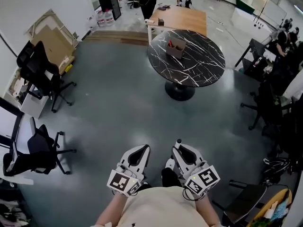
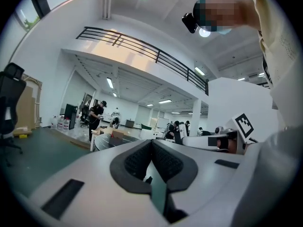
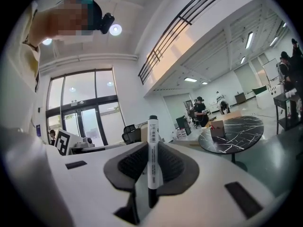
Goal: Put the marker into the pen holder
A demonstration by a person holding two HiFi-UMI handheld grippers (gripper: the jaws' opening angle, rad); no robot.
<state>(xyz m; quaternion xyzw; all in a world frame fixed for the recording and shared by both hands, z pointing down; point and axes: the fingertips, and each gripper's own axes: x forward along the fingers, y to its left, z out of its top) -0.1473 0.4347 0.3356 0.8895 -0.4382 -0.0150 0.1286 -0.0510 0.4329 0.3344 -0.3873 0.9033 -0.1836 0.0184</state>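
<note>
**Head view:** At the bottom centre of the frame, a person holds the left tool (image 1: 141, 150) and the right tool (image 1: 179, 144) side by side, close to the body. Both are well apart from the round black tabletop (image 1: 201, 74) at upper centre, where the pen holder (image 1: 175, 48), a small brown box, stands. The low, tucked hold looks like a carrying posture, with open floor to cross before delivery. The marker is barely distinguishable from here, and the holder's contents are too small to make out.

**Left gripper view:** The left tool (image 2: 152, 148) has its jaws pressed together with nothing between them, so it appears to be idle. Its body fills the lower frame and hides most of the tabletop behind it.

**Right gripper view:** The right tool (image 3: 152, 157) has its jaws clamped on the marker (image 3: 153, 150). The marker stands upright with its black cap above the pads, a hold that probably suits lowering it end first. Its lower end sinks into the shadow between the jaws. The pen holder (image 3: 218, 129) sits far off at mid right on the marble tabletop (image 3: 234, 135).
</note>
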